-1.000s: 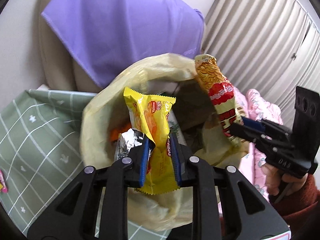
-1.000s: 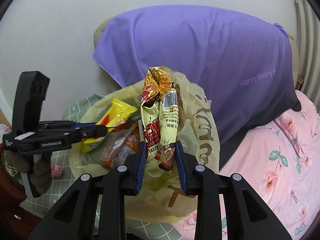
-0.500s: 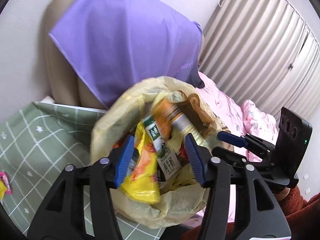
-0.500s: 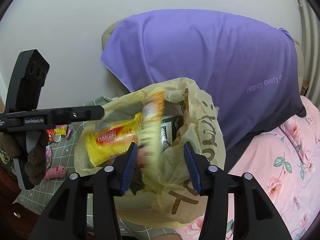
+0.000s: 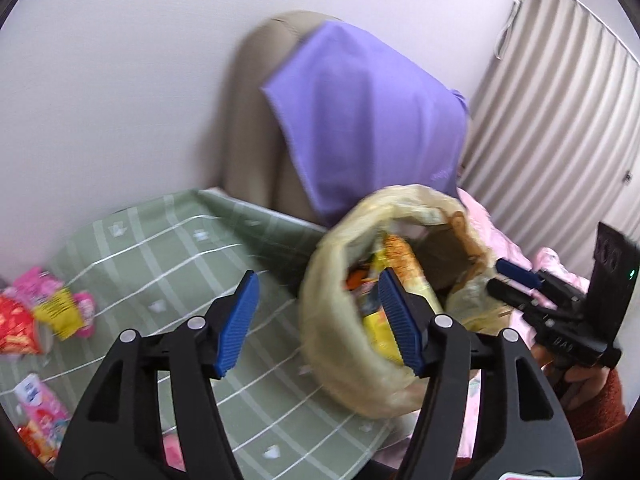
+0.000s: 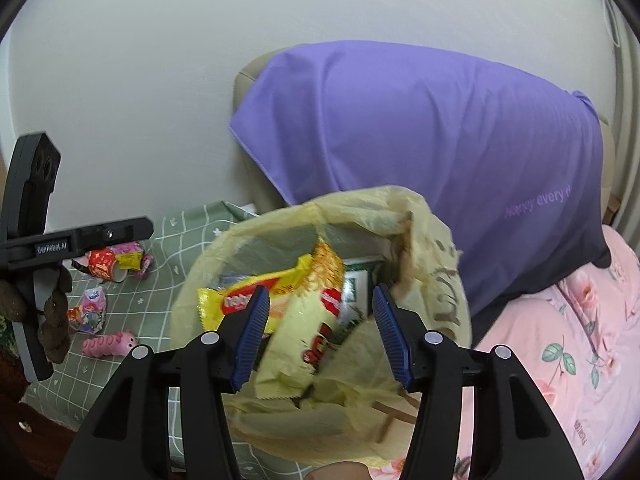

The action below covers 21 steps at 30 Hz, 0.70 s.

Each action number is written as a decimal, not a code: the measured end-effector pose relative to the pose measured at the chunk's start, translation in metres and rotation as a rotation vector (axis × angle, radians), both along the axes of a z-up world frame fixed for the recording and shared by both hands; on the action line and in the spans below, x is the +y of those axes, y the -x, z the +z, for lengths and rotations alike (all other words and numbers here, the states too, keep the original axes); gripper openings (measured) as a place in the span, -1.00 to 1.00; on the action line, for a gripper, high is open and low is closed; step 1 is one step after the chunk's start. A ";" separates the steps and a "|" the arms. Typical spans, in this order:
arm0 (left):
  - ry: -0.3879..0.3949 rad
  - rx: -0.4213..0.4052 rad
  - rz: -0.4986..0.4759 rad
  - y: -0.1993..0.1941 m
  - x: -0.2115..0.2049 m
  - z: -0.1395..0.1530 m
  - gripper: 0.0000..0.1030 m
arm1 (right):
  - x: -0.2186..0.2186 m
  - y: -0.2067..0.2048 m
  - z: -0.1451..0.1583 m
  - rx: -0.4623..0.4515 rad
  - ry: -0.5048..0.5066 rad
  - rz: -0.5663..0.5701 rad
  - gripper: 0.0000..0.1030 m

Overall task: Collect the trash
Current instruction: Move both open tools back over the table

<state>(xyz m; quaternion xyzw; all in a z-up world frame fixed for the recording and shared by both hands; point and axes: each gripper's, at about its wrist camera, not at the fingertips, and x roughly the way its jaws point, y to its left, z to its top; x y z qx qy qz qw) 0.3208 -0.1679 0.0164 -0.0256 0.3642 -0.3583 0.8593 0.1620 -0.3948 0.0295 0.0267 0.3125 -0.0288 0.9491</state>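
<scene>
We see the left gripper [image 5: 318, 322] angled downward over the green checked cloth [image 5: 168, 248], just left of the yellow bag [image 5: 332, 344]; its jaws have just been opening and now stand wide, with nothing pressed between the blue pads [image 5: 238, 322]. Its right finger overlaps the bag's mouth in this view; its left finger sits over bare cloth. The right gripper [image 6: 320, 330] also points downward, directly over the bag [image 6: 440, 256] opening; its jaws have just been opening as well and are wide apart, gripping nothing. Between and below its pads [image 6: 390, 330] lie the yellow wrappers [image 6: 288, 304], resting loose inside the bag with other packets. In the right wrist view we see the left gripper [image 6: 132, 230] at the left edge, held level by a gloved hand [image 6: 52, 320]. In the left wrist view the right gripper [image 5: 508, 280] reaches toward the bag rim from the right, held by a hand [image 5: 576, 376] in a red sleeve [image 5: 600, 412]. The bag stands at the right edge of the cloth, against the pink floral bedding [image 6: 560, 352]. More litter [image 5: 44, 316] remains at the cloth's left edge: red, yellow and pink packets. A purple sheet [image 6: 420, 140] drapes the headboard [image 5: 256, 120] behind the bag.
</scene>
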 end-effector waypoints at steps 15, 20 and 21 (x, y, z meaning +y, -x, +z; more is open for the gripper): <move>-0.008 -0.008 0.468 0.016 0.201 -0.028 0.20 | 0.106 -0.038 -0.018 -0.014 -0.076 0.240 0.17; 0.011 0.044 0.616 0.020 0.276 -0.049 0.22 | 0.155 -0.047 -0.035 0.072 -0.045 0.322 0.17; 0.012 0.056 0.638 0.022 0.285 -0.053 0.22 | 0.163 -0.048 -0.038 0.090 -0.032 0.327 0.17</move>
